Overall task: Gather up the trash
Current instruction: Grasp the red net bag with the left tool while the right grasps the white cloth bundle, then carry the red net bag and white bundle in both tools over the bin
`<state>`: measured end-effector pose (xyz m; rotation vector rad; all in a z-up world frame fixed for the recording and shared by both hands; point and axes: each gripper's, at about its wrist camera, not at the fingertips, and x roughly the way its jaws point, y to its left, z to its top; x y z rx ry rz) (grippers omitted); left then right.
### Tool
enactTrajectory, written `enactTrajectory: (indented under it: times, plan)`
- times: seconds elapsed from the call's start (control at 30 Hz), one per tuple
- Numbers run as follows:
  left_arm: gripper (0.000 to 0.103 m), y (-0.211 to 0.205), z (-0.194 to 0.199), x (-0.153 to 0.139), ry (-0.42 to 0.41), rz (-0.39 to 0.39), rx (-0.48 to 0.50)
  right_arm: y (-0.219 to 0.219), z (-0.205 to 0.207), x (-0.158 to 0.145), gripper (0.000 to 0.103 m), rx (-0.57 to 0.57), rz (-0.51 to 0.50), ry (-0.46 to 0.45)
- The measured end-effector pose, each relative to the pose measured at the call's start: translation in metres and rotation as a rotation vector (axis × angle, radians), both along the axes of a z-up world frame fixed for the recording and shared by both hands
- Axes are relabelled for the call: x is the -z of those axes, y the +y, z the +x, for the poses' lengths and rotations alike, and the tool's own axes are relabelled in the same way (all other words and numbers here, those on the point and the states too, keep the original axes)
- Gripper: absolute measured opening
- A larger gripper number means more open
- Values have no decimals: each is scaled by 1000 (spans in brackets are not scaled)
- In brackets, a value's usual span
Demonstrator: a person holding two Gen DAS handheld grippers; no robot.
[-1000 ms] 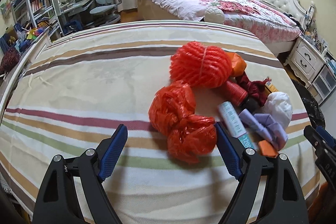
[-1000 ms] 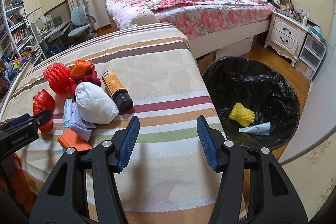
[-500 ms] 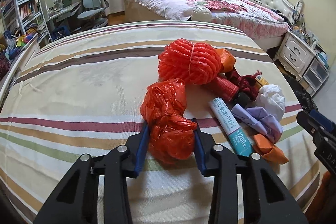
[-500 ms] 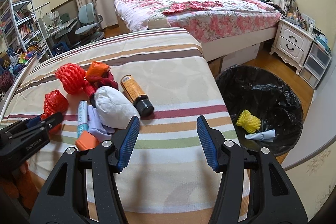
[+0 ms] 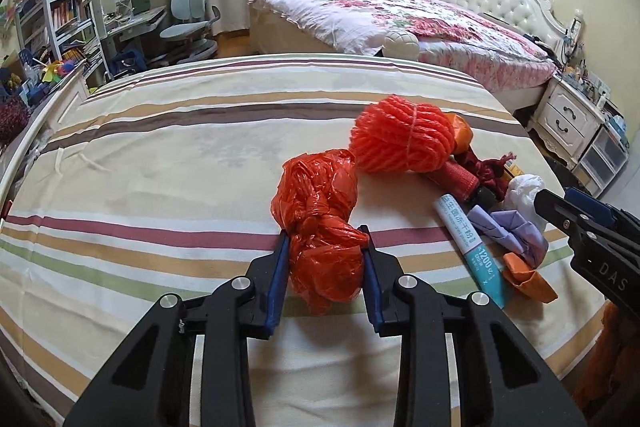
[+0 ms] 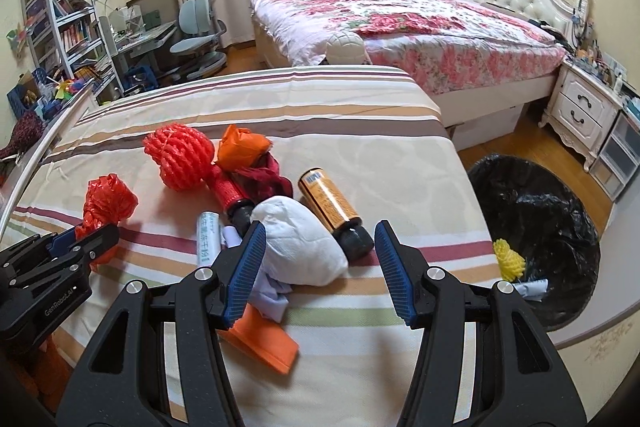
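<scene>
Just changed: a second ago your left gripper point(image 5: 325, 257) stood wide open short of the crumpled red plastic bag point(image 5: 320, 223); now its jaws are closed on the bag's near lobe, one blue pad pressed into each side.
Bag position: it looks to be resting on the striped bedspread point(image 5: 160, 167) rather than lifted, just beside the red foam fruit net point(image 5: 404, 139), at the left edge of the litter pile.
Right gripper point(image 6: 320, 259): jaws wide open and holding nothing. It has drifted closer over the white crumpled wad point(image 6: 300, 243) and the brown bottle point(image 6: 332, 211).
Bin: the black-lined trash bin point(image 6: 560, 203) sits on the floor off the bed's right side, with a yellow foam net point(image 6: 508, 261) inside.
What it means: your grasp looks secure, so the bag seems ready to be lifted and carried across to the bin.
Watch: thin plastic may slip or trail.
</scene>
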<state>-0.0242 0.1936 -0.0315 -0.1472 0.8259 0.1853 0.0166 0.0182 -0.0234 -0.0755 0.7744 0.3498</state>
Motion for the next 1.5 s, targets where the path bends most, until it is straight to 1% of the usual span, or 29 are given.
enactTrajectory:
  times: [0.03,0.1,0.17,0.27,0.5,0.67,0.8,1.1,1.3,1.5]
  plan:
    - [33,2,0,0,0,-2,-3,2,1,1,55,-3,-3,4]
    - [33,4,-1,1,2,-7,-7,5,4,4,51,-15,-4,18]
    - [33,7,-1,2,3,-12,-9,8,4,6,33,-36,9,37]
    - [33,8,-1,4,6,-21,-11,10,1,6,31,-38,-1,29]
    - [33,6,-5,2,-5,-37,-2,5,-6,-6,29,-25,13,2]
    - [33,3,-8,-8,-33,-44,13,-9,-10,-15,29,-4,28,-20]
    - [33,-9,-10,-16,-57,-45,38,-24,-12,-17,29,29,32,-28]
    - [33,-57,-2,-35,-110,-43,140,-73,-10,-22,29,143,31,-57]
    - [33,-101,11,-38,-121,-41,232,-115,-4,-27,29,236,20,-87]
    - [33,-142,31,-38,-124,-37,306,-153,7,-25,29,310,17,-94]
